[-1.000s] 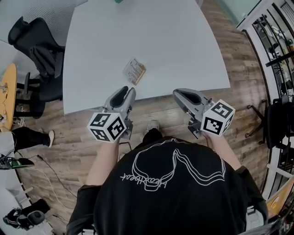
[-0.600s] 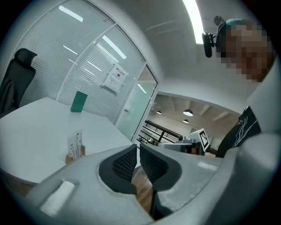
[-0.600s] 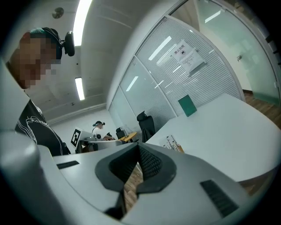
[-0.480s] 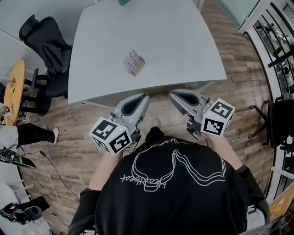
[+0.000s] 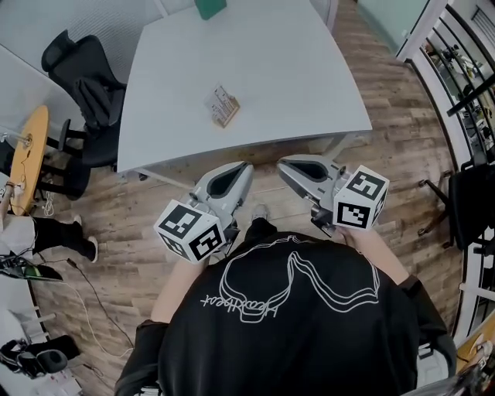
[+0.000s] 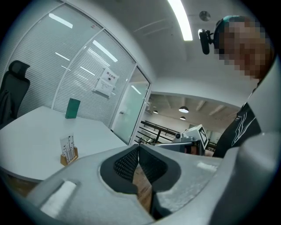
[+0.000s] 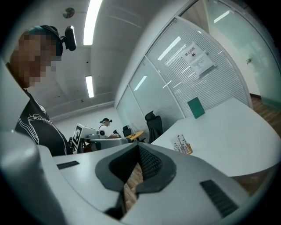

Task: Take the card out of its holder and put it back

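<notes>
White table (image 5: 255, 69) stood on a wood floor (image 5: 402, 147), with a black chair (image 5: 81, 85) at its left and a green block (image 5: 209, 7) at its far edge; the card (image 5: 219, 100) stood upright in its holder (image 5: 228, 114) on the table, left of the middle, touched by neither gripper; the left gripper (image 5: 246, 165) hung over the floor just short of the near edge; its jaws had just been closing and met with nothing between them; the right gripper (image 5: 281, 164) hung just right of it, likewise closed and empty, its pads meeting at the tip; both pointed toward the table, well apart from the holder; a black shirt (image 5: 294, 325) filled the near side.
</notes>
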`<state>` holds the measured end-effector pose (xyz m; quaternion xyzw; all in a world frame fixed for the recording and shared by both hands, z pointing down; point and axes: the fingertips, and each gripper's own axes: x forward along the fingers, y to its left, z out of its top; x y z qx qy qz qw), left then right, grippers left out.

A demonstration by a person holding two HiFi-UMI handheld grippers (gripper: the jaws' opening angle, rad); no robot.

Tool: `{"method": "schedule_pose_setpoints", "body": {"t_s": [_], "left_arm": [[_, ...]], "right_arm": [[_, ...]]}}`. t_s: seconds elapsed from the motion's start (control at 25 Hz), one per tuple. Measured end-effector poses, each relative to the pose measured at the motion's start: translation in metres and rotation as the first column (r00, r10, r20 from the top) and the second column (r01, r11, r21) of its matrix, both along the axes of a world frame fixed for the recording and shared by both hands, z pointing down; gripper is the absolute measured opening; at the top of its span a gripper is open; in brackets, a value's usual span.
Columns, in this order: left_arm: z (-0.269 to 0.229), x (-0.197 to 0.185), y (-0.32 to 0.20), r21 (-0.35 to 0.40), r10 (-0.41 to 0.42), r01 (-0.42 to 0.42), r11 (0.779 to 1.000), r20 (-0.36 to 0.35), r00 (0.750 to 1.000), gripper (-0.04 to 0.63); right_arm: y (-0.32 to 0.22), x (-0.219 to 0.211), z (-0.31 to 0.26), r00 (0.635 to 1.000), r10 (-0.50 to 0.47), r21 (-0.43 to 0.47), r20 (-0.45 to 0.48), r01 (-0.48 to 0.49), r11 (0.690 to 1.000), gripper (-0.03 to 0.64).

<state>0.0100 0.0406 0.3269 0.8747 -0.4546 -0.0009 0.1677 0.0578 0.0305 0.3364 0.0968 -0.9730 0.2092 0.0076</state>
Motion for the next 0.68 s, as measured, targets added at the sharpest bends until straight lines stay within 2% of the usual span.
{"method": "schedule_pose_setpoints", "body": {"t_s": [0.36,0.68], "left_arm": [[-0.018,0.004,0.011,0.04,-0.024,0.024,0.999,0.006,1.0,0.015],[-0.027,0.005,0.024,0.047,-0.046,0.045,0.998,0.008,0.999,0.015]], "right_arm": [[0.013,0.006,-0.016,1.0,-0.023,0.031,0.0,0.023,0.999,0.008],[0.024,0.009,-0.026,0.999,-0.034,0.043,0.003,0.034,0.999,0.008]]}}
